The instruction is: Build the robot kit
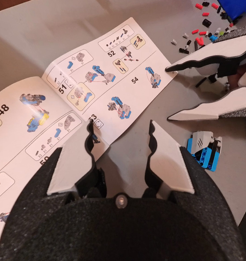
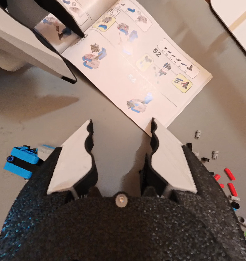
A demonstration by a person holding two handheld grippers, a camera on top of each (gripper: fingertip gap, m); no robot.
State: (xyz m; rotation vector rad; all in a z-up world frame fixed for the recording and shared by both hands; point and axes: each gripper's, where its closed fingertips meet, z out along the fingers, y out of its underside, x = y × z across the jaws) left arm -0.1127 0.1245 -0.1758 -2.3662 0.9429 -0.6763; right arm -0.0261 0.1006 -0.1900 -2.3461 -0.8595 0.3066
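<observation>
- Two hand-held grippers are hovering over the table (image 1: pixel 34 35), both spread wide and holding nothing: the left hand-held gripper (image 1: pixel 120 121) is hanging above the near edge of the open instruction booklet (image 1: pixel 105 84), its left fingertip (image 1: pixel 90 122) over the page, though I cannot tell whether it is touching the paper.
- The right hand-held gripper (image 2: pixel 121 121) is sitting just near of the booklet's right corner, with bare table between its fingers.
- A blue, grey and black brick assembly (image 1: pixel 204 152) is lying on the table to the right of the left gripper, untouched by either.
- Small loose pieces (image 2: pixel 229 175), red, grey and black, are lying scattered to the right; a careless sweep would likely be scattering them.
- A dragging fingertip would probably be creasing or shifting the bowed page.
</observation>
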